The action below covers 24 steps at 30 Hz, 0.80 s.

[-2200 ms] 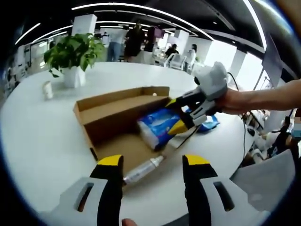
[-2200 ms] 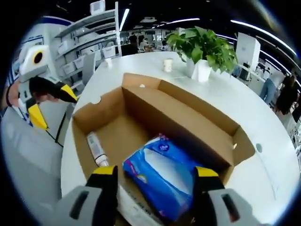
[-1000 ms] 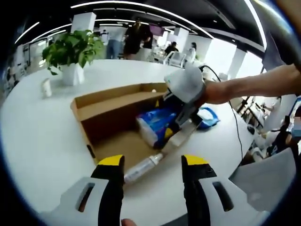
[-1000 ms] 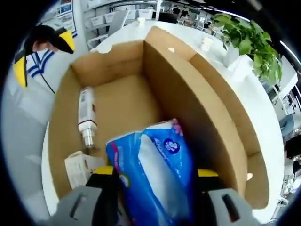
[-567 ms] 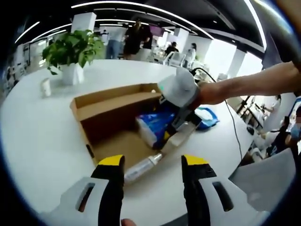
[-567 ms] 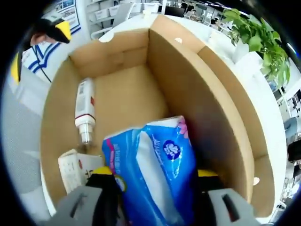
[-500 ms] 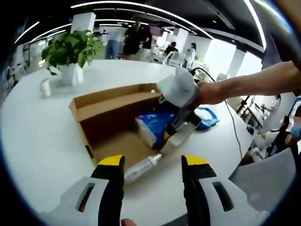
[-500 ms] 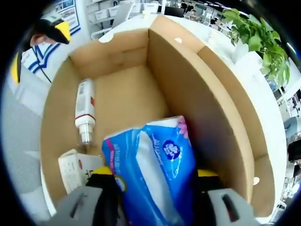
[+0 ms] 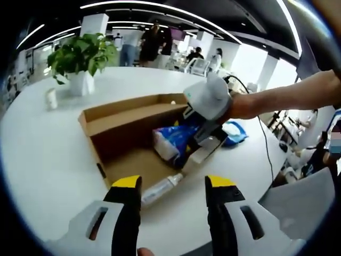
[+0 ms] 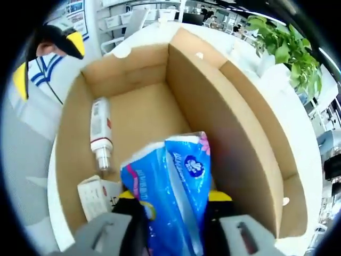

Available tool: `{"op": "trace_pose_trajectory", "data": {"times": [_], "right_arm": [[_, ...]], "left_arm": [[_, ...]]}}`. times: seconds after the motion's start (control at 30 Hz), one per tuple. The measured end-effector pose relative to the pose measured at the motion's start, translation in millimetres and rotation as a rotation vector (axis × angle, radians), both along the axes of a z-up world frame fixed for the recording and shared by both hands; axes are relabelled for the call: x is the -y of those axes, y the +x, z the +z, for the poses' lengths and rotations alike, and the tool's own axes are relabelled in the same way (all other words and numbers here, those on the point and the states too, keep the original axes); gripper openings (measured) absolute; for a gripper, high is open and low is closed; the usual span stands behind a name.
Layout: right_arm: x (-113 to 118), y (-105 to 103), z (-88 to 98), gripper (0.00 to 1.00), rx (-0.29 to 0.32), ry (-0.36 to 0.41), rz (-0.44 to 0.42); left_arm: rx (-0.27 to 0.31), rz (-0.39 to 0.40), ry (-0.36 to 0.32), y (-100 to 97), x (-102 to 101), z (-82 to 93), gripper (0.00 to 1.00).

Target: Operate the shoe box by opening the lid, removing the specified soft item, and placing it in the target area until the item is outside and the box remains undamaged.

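your right gripper (image 10: 171, 205) is clenched on the blue tissue pack (image 10: 173, 184), its yellow-tipped jaws pinching the wrapper at the bottom centre of the right gripper view. in the left gripper view the pack (image 9: 173, 141) sits mid-frame, tilted up under that gripper (image 9: 205, 114). your left gripper (image 9: 173, 184) is released and holds nothing, jaws spread at the bottom of its frame.

the shoe box (image 10: 240, 128) stands open with its lid folded back, so opening looks done. the pack is gripped but still inside the box, so the lift-out and the placing are left.

the tall cardboard wall runs close along the right of the pack, so lift straight up before you swing. a white bottle (image 10: 100, 130) and a small white carton (image 10: 98, 197) lie at the lower left, near the pack. the white table (image 9: 48, 144) at the left of the left gripper view gives you open room.
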State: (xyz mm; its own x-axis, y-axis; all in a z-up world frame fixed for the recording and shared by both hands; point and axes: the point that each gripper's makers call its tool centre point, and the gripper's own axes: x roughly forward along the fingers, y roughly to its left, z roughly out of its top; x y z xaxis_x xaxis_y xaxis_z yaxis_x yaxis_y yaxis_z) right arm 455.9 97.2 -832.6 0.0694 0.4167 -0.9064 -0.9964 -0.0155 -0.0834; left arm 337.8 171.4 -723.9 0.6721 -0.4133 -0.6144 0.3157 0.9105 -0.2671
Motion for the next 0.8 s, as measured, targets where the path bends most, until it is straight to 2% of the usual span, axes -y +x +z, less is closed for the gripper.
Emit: {"op": "trace_pose_trajectory", "data": {"times": [0.33, 0.8], "right_arm": [[-0.9, 7.1, 6.6, 0.34, 0.008, 0.021, 0.008], [2.5, 2.5, 37.3, 0.34, 0.048, 0.051, 0.01]], "left_arm": [[0.004, -0.007, 0.006, 1.3, -1.8, -1.9, 0.49], [0.012, -0.029, 0.008, 2.0, 4.2, -1.0, 0.49]]}}
